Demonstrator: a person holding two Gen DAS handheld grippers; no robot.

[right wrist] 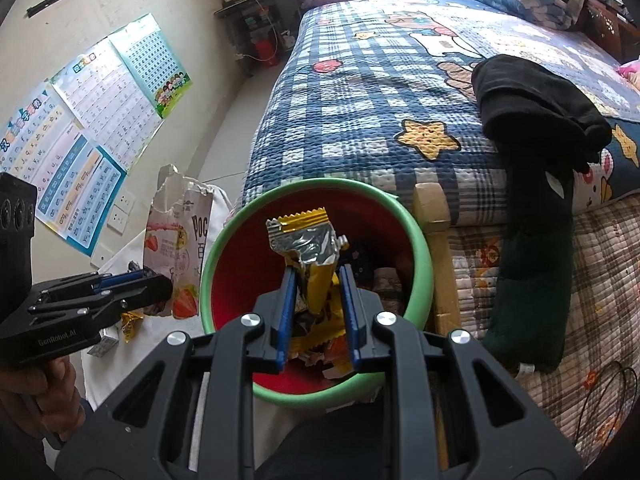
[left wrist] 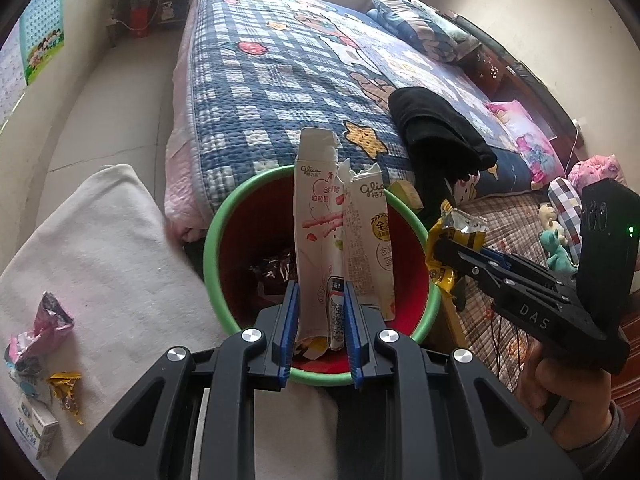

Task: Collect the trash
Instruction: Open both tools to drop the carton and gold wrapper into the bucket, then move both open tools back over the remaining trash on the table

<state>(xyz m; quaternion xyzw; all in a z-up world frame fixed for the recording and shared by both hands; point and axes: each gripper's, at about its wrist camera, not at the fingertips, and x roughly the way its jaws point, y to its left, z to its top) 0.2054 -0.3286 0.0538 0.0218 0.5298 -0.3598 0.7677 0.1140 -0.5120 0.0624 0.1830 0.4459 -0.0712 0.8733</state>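
My left gripper is shut on a torn white Glico snack box and holds it upright over the red bin with a green rim. My right gripper is shut on a yellow and silver wrapper above the same bin. The right gripper with its wrapper shows at the bin's right edge in the left wrist view. The left gripper with the box shows left of the bin in the right wrist view. Dark wrappers lie inside the bin.
More trash lies on a white cloth at left: a pink crumpled wrapper, a yellow wrapper, a small carton. A bed with a blue checked quilt and black clothing stands behind the bin.
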